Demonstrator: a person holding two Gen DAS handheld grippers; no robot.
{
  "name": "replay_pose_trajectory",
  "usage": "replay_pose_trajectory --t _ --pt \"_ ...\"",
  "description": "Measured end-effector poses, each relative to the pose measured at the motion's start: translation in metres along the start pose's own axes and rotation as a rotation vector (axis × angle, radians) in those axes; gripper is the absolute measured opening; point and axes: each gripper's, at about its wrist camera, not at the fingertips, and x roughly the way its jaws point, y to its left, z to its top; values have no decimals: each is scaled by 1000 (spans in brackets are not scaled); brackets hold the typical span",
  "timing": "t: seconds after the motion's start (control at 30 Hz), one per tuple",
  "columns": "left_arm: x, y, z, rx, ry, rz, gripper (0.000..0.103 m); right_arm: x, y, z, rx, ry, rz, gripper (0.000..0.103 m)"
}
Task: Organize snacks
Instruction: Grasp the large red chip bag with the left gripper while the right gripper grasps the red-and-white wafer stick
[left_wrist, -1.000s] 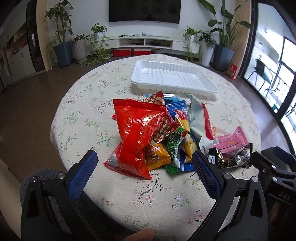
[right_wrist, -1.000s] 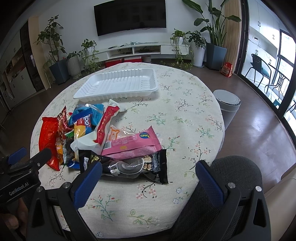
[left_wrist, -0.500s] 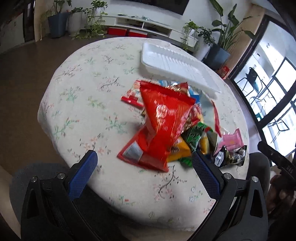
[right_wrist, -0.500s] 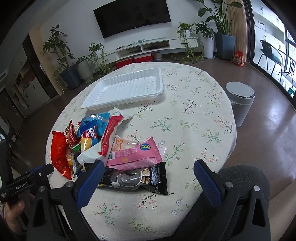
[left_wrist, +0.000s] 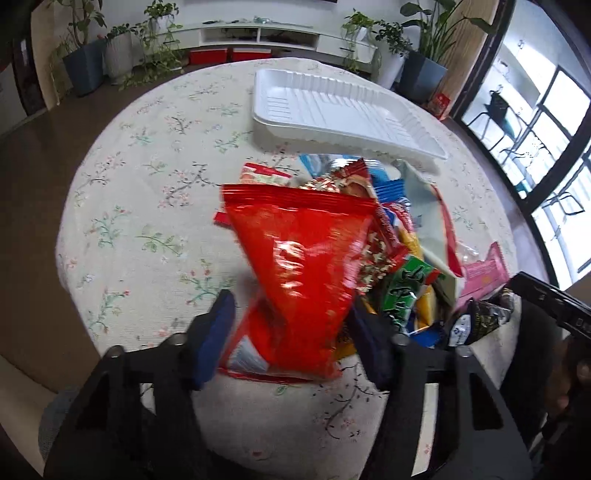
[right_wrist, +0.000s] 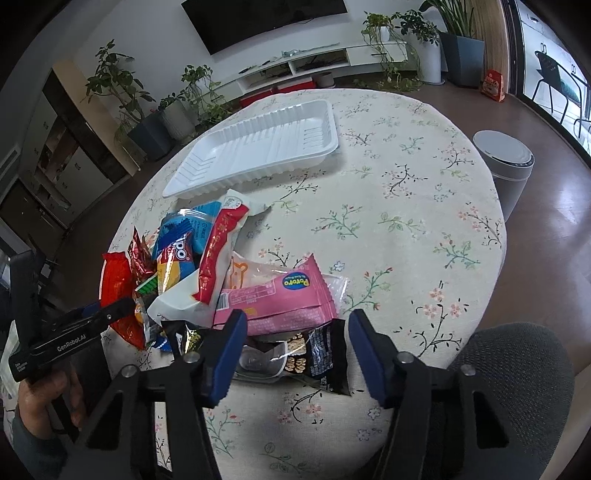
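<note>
Red snack bag (left_wrist: 306, 273): foremost item of the snack pile on the near-left part of the round table (left_wrist: 155, 206), long axis running from the near table edge toward the white tray (left_wrist: 332, 110), sealed wide end pointing at the tray, narrower end nearest the left gripper (left_wrist: 291, 336). Left gripper: blue pads (left_wrist: 216, 332) narrowed to either side of the bag's near end; contact blurred, grip cannot be told. Directly right of the red bag: green packet (left_wrist: 404, 291), yellow packet (right_wrist: 170, 275), blue Oreo pack (right_wrist: 183, 251), all overlapping. Further right: white pouch with red stripe (right_wrist: 218, 254), long axis pointing toward the tray; pink Pororo pack (right_wrist: 280, 299) lying crosswise over a black packet (right_wrist: 317, 354) at the near table edge. Right gripper (right_wrist: 295, 354): jaws apart by a moderate gap, straddling the black packet's near end, holding nothing. White tray: beyond the pile, long axis crosswise, ribbed floor bare. Beyond the table: grey bin (right_wrist: 509, 166) on the floor at right, potted plants (right_wrist: 147, 122) and a TV (right_wrist: 266, 18) along the far wall.
</note>
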Motion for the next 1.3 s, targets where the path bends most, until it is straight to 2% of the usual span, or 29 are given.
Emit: replay_pose_trajectory --t 0.07,0.37,0.67,0.87,0.93,1.0,1.17,1.3 --pt "2 -2 0 12 -6 -22 40 0 1 0 -6 -5 4 57" --pt "-1 9 2 -3 -16 -119 28 -7 6 4 -52 -15 39 57" --pt "-14 26 -5 -43 -32 -177 26 -23 19 29 -165 -47 50 57" --pt "-10 24 -6 -31 -11 -156 27 -1 57 48 -199 22 138 56" --pt "-8 23 -5 -32 -8 -155 27 10 67 49 -205 49 152 49" --pt "-5 22 -5 -30 3 -151 29 22 75 50 -198 90 177 47" --pt "5 22 -2 -25 35 -102 34 43 79 52 -175 152 141 43" --pt "14 26 -1 -29 49 -104 36 56 75 57 -133 201 142 43"
